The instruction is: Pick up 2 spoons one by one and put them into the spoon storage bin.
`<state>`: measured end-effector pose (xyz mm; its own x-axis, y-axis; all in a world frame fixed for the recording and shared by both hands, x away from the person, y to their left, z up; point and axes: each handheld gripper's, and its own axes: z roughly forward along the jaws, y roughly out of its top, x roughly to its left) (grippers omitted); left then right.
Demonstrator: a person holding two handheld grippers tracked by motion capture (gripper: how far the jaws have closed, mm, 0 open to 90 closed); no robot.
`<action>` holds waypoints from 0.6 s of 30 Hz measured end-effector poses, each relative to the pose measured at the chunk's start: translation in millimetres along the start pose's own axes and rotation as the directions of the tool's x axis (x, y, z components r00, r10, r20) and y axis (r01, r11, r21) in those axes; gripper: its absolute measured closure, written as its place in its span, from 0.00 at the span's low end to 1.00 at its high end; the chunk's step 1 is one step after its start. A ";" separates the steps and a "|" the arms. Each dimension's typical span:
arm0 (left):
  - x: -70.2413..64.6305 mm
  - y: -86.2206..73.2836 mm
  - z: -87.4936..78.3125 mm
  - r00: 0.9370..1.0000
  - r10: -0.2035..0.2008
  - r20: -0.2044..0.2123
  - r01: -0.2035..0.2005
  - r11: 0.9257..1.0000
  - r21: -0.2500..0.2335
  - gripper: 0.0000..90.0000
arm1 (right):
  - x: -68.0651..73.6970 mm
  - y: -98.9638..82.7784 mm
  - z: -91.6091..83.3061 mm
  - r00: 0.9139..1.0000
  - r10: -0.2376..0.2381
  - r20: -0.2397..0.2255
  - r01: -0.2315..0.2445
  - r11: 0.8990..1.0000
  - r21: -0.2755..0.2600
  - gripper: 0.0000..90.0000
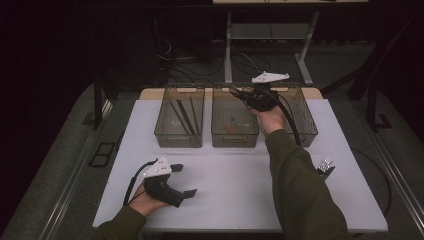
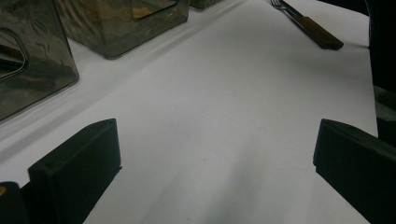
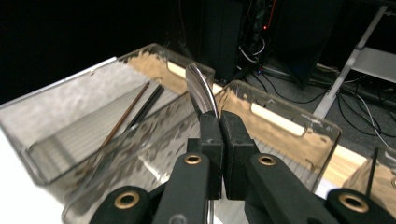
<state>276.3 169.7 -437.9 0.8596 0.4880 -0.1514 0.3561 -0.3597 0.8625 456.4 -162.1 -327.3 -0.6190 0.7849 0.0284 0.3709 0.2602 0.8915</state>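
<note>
**A shiny piece held over the bins**

A white table [image 1: 235, 185] is seen from above. Three clear bins are set in a row at its far side. Dark sticks [image 1: 181, 116] are laid in the left bin [image 1: 180, 116], with their long sides running from near to far.

The right gripper [image 1: 239, 93] is held up over the middle bin [image 1: 234, 117] by the person's right hand [image 1: 270, 119]. In the right gripper view, its two black jaws are pressed together on a thin shiny piece of cutlery [image 3: 201, 93]. The piece is stuck up out of the jaw tips. Its long side is run up and away from the gripper, and its top is bent a little toward the left of that view. What kind of cutlery it is cannot be told. Behind it, the rims of the left bin and the middle bin are seen side by side, and the dark sticks are seen through the clear wall.

The left gripper [image 1: 186, 181] is held low over the near left part of the table by the left hand [image 1: 150, 199]. Its jaws are spread wide apart and nothing is between them. In the left gripper view, bare white table is seen between the two jaws.

A fork with a brown handle [image 2: 308, 25] is laid on the table near the right edge, well apart from both grippers. Its long side is pointed toward the bins.
</note>
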 end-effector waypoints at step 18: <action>1.5 0.2 -1.2 1.000 0.003 0.003 -0.003 1.000 -0.012 0.00 | -8.7 -21.1 55.8 0.997 0.044 0.063 -0.052 0.992 0.116 0.75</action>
<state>277.3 171.3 -437.4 0.8617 0.4848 -0.1499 0.3491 -0.3520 0.8685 492.6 -143.1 -371.5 -0.5571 0.8295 0.0394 0.4803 0.2831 0.8302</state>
